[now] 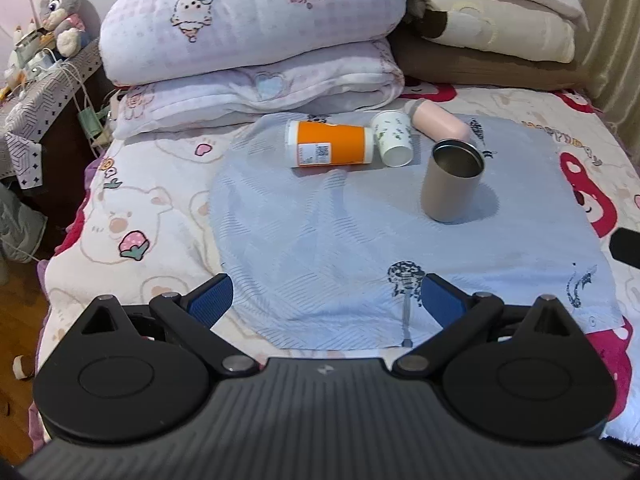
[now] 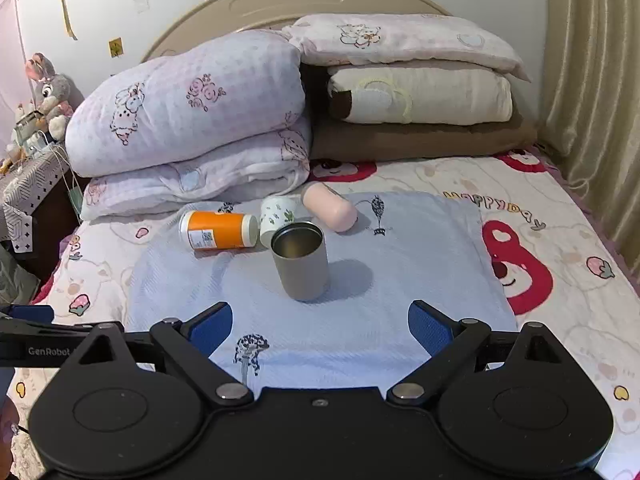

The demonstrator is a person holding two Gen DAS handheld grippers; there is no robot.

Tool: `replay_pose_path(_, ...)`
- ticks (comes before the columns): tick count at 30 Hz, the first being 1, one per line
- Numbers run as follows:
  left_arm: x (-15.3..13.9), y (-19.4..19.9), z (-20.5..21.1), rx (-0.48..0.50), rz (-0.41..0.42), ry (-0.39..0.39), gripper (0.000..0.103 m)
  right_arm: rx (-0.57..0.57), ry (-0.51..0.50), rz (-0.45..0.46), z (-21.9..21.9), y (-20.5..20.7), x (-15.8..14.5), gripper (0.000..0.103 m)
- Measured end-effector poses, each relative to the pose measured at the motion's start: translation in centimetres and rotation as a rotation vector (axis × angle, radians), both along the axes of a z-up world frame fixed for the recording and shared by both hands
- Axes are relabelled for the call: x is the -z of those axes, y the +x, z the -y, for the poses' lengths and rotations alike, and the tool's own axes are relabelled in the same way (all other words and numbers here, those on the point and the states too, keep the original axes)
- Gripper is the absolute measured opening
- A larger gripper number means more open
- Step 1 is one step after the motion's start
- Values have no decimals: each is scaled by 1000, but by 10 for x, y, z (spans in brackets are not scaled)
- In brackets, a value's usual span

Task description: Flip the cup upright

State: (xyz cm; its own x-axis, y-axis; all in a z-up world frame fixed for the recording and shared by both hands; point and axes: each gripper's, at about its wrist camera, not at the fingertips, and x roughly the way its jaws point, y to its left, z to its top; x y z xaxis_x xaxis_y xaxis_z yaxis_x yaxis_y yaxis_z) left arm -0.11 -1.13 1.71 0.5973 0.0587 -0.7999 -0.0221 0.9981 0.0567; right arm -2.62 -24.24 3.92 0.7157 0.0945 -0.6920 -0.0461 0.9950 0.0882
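Note:
A grey metal cup stands upright, mouth up, on a pale blue cloth on the bed. Behind it lie an orange cup, a white paper cup with green leaf print and a pink cup, all on their sides. My left gripper is open and empty, above the cloth's near edge. My right gripper is open and empty, just short of the grey cup.
Folded quilts and pillows are stacked at the head of the bed. A nightstand with plush toys and cables stands at the left. A curtain hangs on the right.

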Motion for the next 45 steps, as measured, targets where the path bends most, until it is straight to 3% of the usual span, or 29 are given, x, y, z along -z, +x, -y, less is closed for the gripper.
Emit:
replay_pose_path(17,-2,-9,0,14,17,-7,102,16,-15,-70,1,-1,9,97)
replay_pose_path(31,-3,-12,3,23,21,-6,102,26,-28,-63,2,-1,7,97)
replay_pose_path(45,-11,-19,8,17,63,22,102,44,-86,50,-7,-16,-6,97)
